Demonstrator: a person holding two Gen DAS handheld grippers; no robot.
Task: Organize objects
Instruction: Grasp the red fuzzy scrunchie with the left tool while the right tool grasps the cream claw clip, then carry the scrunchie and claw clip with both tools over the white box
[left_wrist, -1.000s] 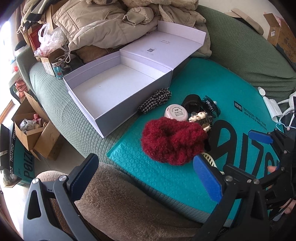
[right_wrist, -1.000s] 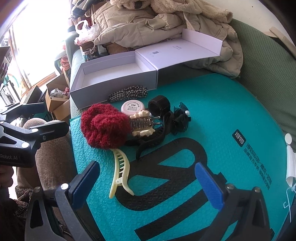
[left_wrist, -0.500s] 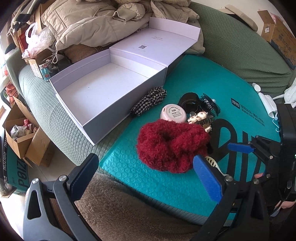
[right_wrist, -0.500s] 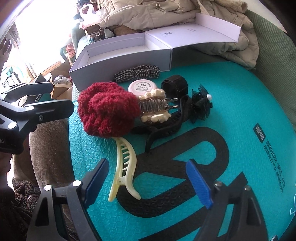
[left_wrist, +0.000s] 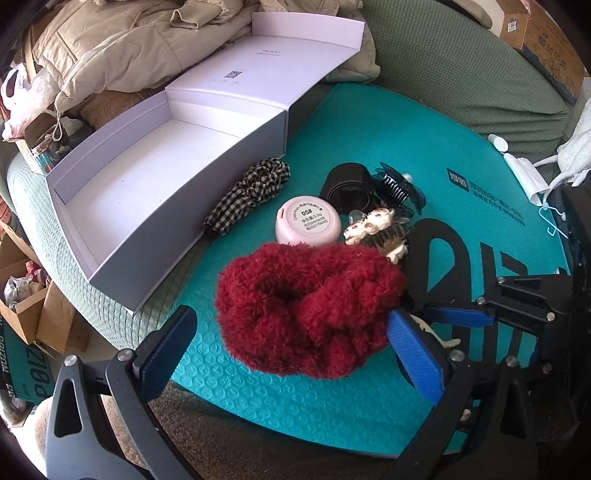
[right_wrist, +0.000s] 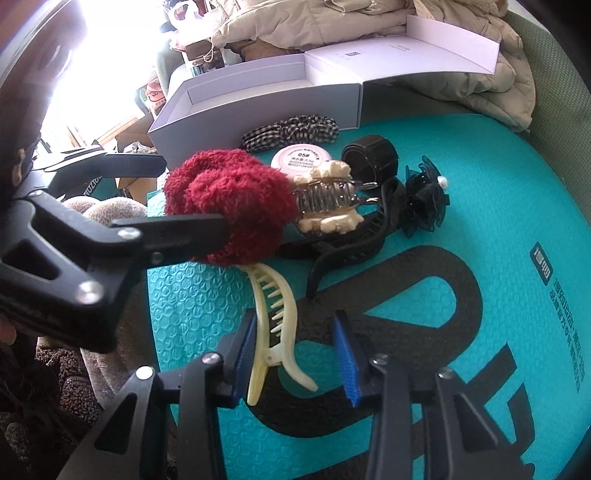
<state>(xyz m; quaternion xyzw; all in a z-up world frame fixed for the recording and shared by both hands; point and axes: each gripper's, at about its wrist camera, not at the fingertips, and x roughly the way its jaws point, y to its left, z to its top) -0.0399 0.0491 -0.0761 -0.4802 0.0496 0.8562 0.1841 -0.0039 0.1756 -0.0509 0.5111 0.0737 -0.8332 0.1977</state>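
- Right wrist view: right gripper (right_wrist: 295, 354) has its jaws spread around the hinge end of the cream hair claw (right_wrist: 275, 317); the left pad touches it, the right pad stands clear.
- Claw lies on the teal mailer (right_wrist: 498, 229), long axis running away from the camera, toothed end against the red scrunchie (right_wrist: 229, 203).
- Left wrist view: left gripper (left_wrist: 291, 354), jaws wide apart, straddles the scrunchie's near edge without pinching it; the claw is nearly all hidden here.
- Beyond: pink compact (left_wrist: 307, 221), checked scrunchie (left_wrist: 251, 194), black clips.
- Farthest: open white box (left_wrist: 122, 199), its interior bare, its front wall just beside the checked scrunchie.
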